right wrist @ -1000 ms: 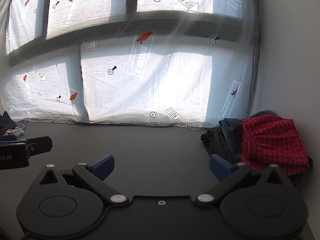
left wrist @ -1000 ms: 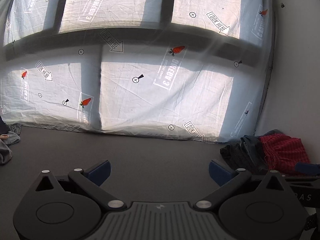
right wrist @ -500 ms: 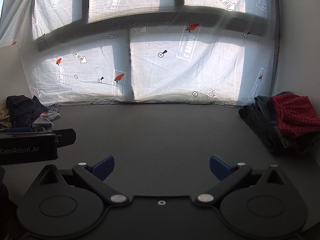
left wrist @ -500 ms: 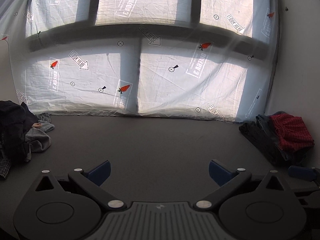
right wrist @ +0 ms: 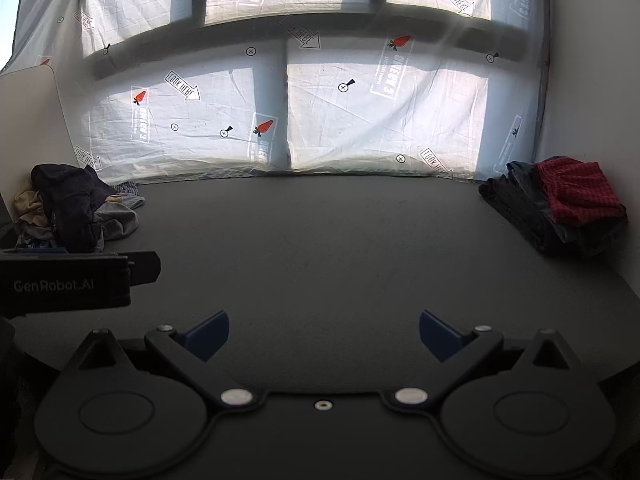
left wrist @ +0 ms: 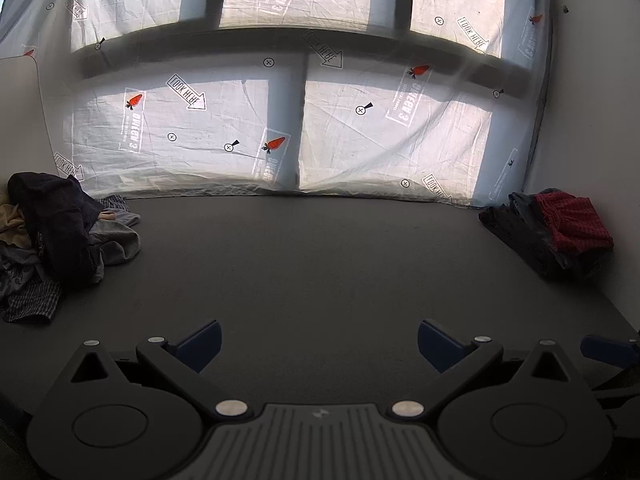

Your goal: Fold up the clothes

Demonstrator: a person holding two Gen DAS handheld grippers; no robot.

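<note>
A red checked garment [left wrist: 572, 220] tops dark folded clothes [left wrist: 520, 232] at the grey tabletop's [left wrist: 320, 264] right edge.

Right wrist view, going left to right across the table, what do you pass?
Left gripper → pile of unfolded clothes → bare dark table → folded stack topped by the red checked shorts.

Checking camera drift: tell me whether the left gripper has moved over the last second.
Yes. The left gripper has pulled back and swung left: the red checked shorts sit farther off, and the heap of unfolded clothes has come into view.
</note>
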